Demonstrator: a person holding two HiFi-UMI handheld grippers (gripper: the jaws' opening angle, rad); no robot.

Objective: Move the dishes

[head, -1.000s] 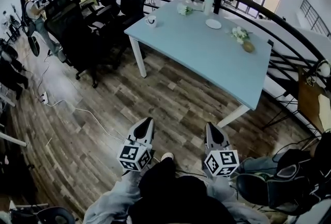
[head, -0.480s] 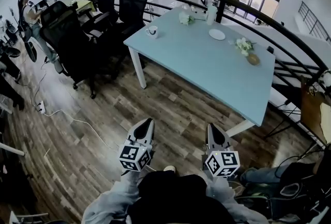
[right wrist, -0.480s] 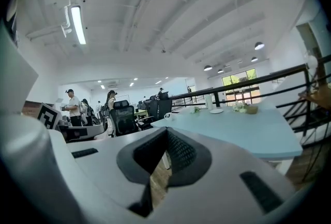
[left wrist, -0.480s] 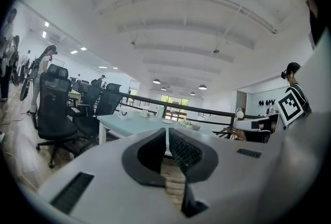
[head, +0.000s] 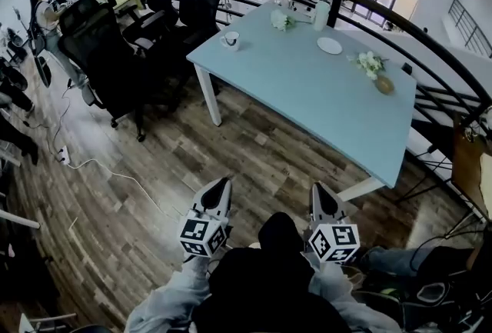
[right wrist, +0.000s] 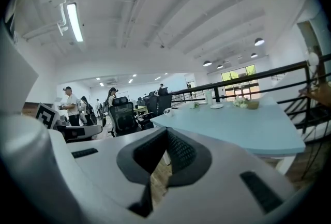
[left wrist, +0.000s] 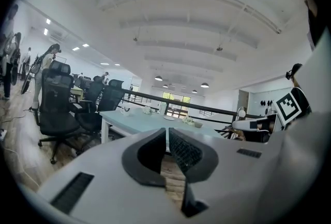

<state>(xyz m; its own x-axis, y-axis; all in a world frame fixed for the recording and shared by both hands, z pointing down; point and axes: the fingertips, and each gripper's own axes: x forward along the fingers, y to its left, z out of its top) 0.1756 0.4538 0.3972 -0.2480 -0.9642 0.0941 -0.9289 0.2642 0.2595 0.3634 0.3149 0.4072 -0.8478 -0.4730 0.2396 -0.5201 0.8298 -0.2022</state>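
Observation:
A light blue table (head: 307,85) stands ahead of me on the wood floor. On its far side sit a white cup on a saucer (head: 229,39), a small white plate (head: 330,45), a tall white bottle (head: 320,14), a flower bunch (head: 282,19) and a second flower bunch by a small brown bowl (head: 382,83). My left gripper (head: 219,189) and right gripper (head: 322,198) hang side by side low in the head view, well short of the table. Both are shut with nothing between the jaws. The table (left wrist: 150,119) also shows far off beyond the left jaws, and the table (right wrist: 232,119) lies past the right jaws.
Black office chairs (head: 108,54) crowd the table's left side. A dark curved railing (head: 430,39) runs behind the table. A white cable (head: 115,170) trails over the floor at left. Bags and dark gear (head: 430,285) lie at the lower right. People (head: 42,8) stand far left.
The view has shifted a little toward the table, which sits slightly lower and further right in frame. Both grippers keep their place and stay shut.

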